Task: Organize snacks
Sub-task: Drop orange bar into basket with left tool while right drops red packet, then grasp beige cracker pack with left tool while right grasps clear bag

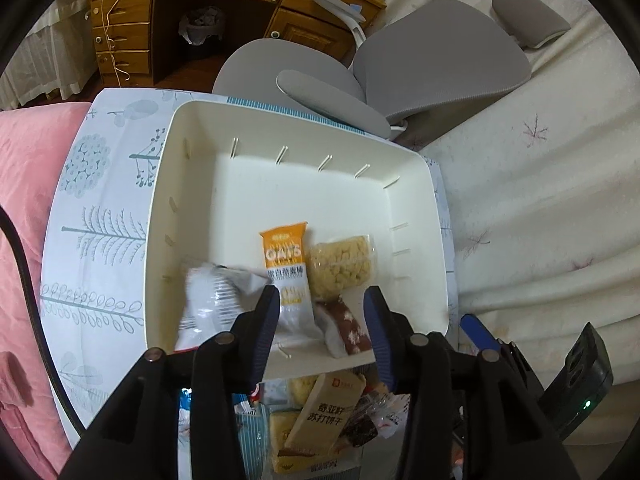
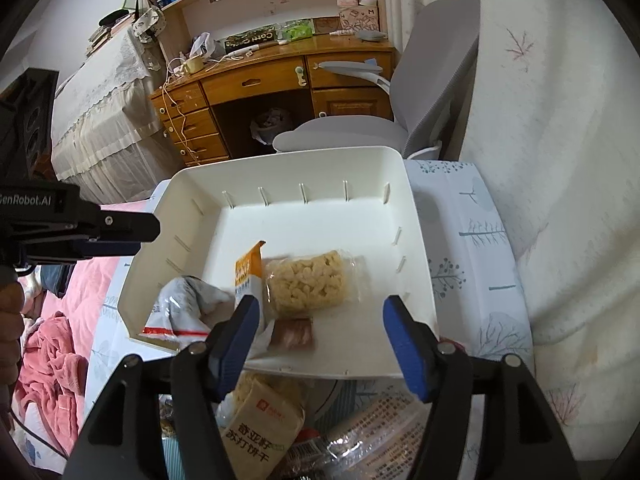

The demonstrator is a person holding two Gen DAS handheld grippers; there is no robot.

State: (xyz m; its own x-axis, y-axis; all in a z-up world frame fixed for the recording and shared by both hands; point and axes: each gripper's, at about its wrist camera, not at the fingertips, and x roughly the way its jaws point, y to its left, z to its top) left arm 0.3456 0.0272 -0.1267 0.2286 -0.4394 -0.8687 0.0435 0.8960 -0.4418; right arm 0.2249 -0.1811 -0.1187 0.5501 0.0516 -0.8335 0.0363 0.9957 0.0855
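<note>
A white bin (image 1: 192, 128) stands on a tree-patterned cloth. Inside it lie an orange oats bar (image 1: 285, 256), a clear packet of yellow puffed rice (image 1: 342, 266), a brown pastry packet (image 1: 348, 328) and a crumpled grey-white packet (image 1: 212, 300). My left gripper (image 1: 322, 300) hangs open over the bin's near side, above the oats bar and the brown packet, with nothing pressed between its pads. My right gripper (image 2: 322, 308) is also open, over the puffed rice packet (image 2: 308, 284) and holding nothing. Loose snacks, among them a beige cracker packet (image 2: 260, 428), lie heaped before the bin (image 2: 416, 208).
A grey office chair (image 1: 440, 60) stands just behind the bin, with a wooden desk (image 2: 280, 76) beyond it. Pink bedding (image 1: 24, 200) lies to the left. A white patterned cover (image 1: 540, 200) rises on the right. The left gripper's black body (image 2: 80, 232) reaches in from the left in the right wrist view.
</note>
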